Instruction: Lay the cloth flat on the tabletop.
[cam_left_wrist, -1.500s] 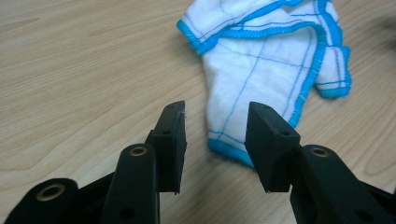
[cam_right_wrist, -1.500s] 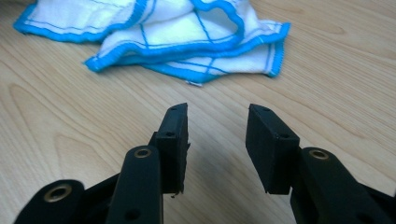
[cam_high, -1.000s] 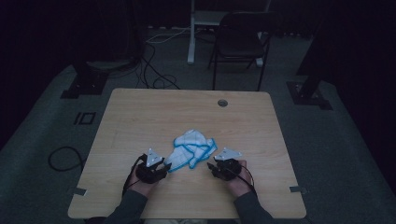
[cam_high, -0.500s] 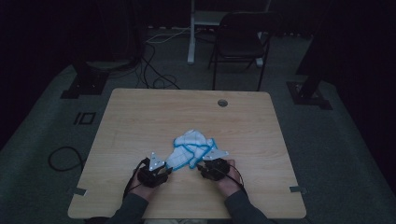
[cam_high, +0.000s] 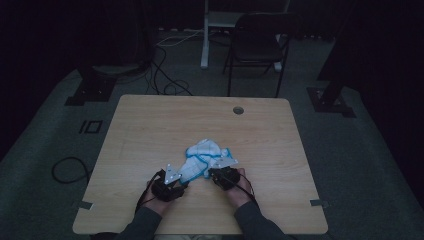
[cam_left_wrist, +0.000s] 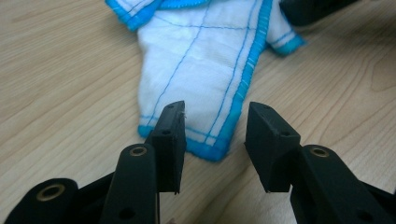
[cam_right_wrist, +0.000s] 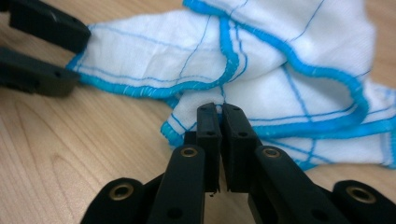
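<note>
A: Now, entry for this moment. Landmark is the cloth (cam_high: 204, 156), white with a blue hem and thin blue grid lines, lying crumpled on the desk (cam_high: 150, 130) toward the person's edge, roughly midway across.

B: Left hand-held gripper (cam_left_wrist: 215, 126)?

A: Jaws apart. They have just been opening a little further. They straddle the cloth's near corner (cam_left_wrist: 205, 144), which lies flat on the wood between them; neither pad presses on it. In the high view this hand-held gripper (cam_high: 170, 184) sits just off the cloth's near-left end.

B: Right hand-held gripper (cam_right_wrist: 220, 112)?

A: Jaws together; they have just been closing. The tips stand right at a fold of the cloth's hemmed edge. Whether any fabric is pinched between the pads, I cannot tell: the tips hide the spot, and the gap between the pads looks empty lower down. In the high view it (cam_high: 223, 175) is at the cloth's near-right side, touching or nearly so.

B: Anything else near the cloth?

A: Its own view shows the left hand-held gripper's two jaws (cam_right_wrist: 42, 46) at the cloth's far-left corner. Beyond the cloth, a round cable hole (cam_high: 238, 110) near the desk's far edge, well apart. A dark chair (cam_high: 257, 47) stands on the floor past that.
</note>
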